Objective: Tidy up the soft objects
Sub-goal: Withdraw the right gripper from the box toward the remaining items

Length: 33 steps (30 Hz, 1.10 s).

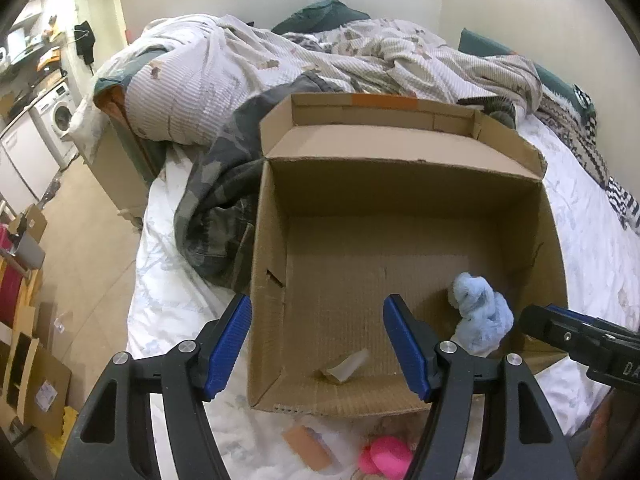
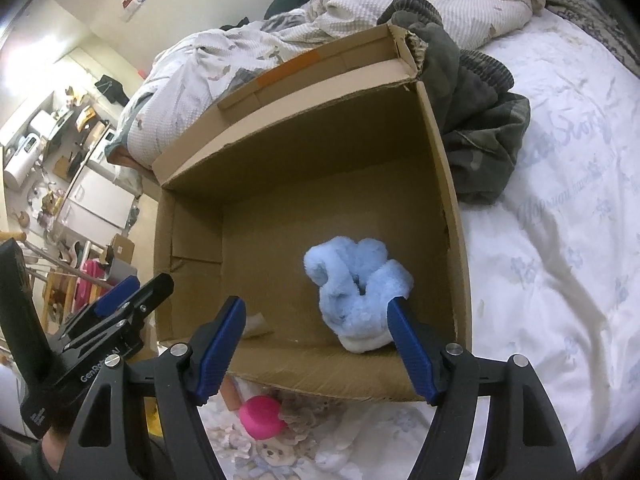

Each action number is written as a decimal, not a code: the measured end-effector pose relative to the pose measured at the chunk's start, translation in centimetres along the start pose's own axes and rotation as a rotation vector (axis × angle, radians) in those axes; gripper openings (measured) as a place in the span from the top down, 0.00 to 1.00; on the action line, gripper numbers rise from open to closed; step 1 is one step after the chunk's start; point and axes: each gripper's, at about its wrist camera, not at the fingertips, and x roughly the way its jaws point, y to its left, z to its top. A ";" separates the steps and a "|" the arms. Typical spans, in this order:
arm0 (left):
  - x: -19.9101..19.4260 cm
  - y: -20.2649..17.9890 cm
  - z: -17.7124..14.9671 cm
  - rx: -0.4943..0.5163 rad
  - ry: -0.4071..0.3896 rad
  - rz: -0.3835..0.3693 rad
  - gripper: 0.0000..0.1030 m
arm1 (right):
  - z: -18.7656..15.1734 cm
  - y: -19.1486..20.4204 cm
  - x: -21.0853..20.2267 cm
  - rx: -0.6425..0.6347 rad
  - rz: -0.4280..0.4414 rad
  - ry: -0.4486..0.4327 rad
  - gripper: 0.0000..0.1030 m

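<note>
Your right gripper (image 2: 316, 344) was wide open with nothing in it, the fluffy blue toy (image 2: 354, 296) sat low in the box (image 2: 448, 184), and lifting carelessly could have snagged it out again.

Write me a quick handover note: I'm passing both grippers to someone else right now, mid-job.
Left gripper: open, empty, over the near left wall of the cardboard box.
Right gripper: open, empty, at the box's near edge, one of its fingers right beside the blue fluffy item.
Done: the blue fluffy item lies inside the box, near the front right corner. A paper scrap also lies on the box floor.
Left: the pink object and a plush bear lie on the bed in front of the box, likely next.
</note>
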 end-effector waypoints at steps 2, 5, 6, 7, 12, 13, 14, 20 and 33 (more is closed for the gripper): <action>-0.6 0.2 -0.1 0.000 -0.009 0.004 0.37 | -0.2 0.1 -0.3 -0.003 0.003 -0.004 0.25; -1.4 0.6 -0.4 -0.001 -0.019 0.015 0.37 | -0.6 0.4 -0.7 -0.013 0.004 -0.005 0.25; -1.6 0.7 -0.5 -0.002 -0.020 0.018 0.37 | -0.8 0.5 -0.9 -0.018 0.003 -0.004 0.25; -1.8 0.9 -0.6 -0.003 -0.022 0.021 0.36 | -0.9 0.5 -1.1 -0.021 0.001 -0.005 0.25; -2.5 1.6 -1.4 -0.015 -0.013 0.047 0.36 | -1.7 0.6 -2.1 -0.028 -0.003 -0.013 0.25; -2.6 1.8 -1.6 -0.022 -0.009 0.049 0.36 | -1.8 0.5 -2.3 -0.030 -0.004 -0.014 0.25; -2.7 1.9 -1.8 -0.026 -0.007 0.048 0.36 | -2.0 0.5 -2.4 -0.031 -0.006 -0.015 0.25; -3.7 2.6 -3.2 -0.042 0.004 0.060 0.36 | -3.0 0.4 -3.5 -0.033 -0.013 -0.019 0.25; -4.6 4.7 -6.0 -0.095 0.060 0.069 0.36 | -6.2 0.1 -4.1 -0.044 -0.017 0.039 0.25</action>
